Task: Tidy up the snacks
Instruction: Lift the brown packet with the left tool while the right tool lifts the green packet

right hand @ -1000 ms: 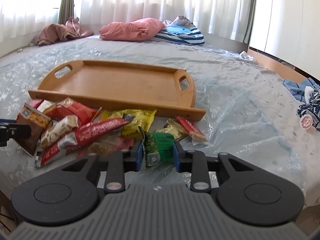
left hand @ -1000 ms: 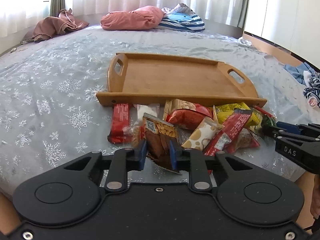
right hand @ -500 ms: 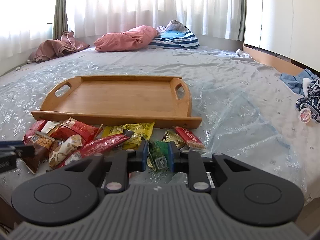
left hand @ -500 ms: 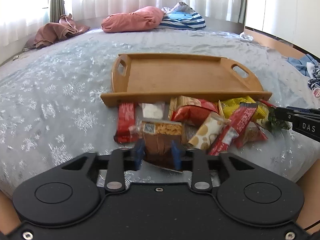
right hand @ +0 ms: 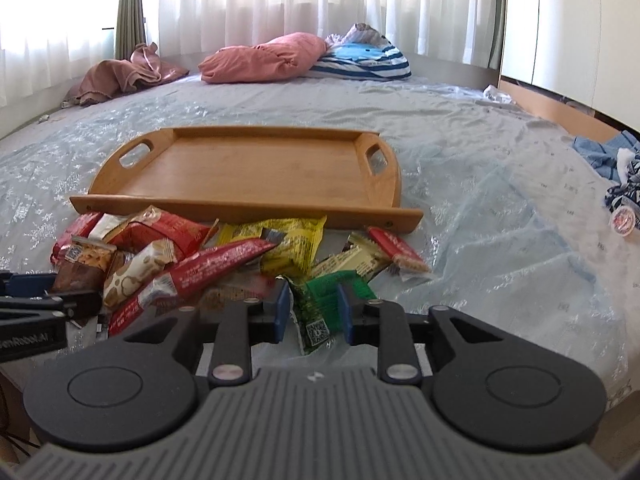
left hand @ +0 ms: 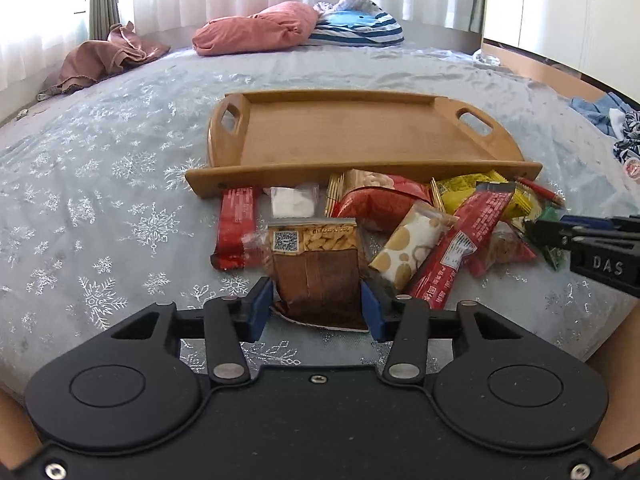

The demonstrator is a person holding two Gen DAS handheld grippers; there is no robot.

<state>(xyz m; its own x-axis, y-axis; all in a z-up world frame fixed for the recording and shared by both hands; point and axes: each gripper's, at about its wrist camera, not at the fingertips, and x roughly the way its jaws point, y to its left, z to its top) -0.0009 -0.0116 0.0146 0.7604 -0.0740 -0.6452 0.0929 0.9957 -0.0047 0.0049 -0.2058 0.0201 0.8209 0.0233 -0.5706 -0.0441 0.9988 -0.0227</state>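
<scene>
The wooden tray (left hand: 360, 144) is bare inside; my way in is over its near rim, which stands just behind the snack heap (left hand: 400, 224). The heap crowds that rim with packets overlapping, so no clean gap lies between them. Left of the red bar (left hand: 236, 224) the bedspread (left hand: 100, 200) lies open. Right of the heap it is open too, in the right wrist view. My right gripper (left hand: 536, 232) blocks the heap's right edge, possibly touching the green packet (right hand: 324, 300).
</scene>
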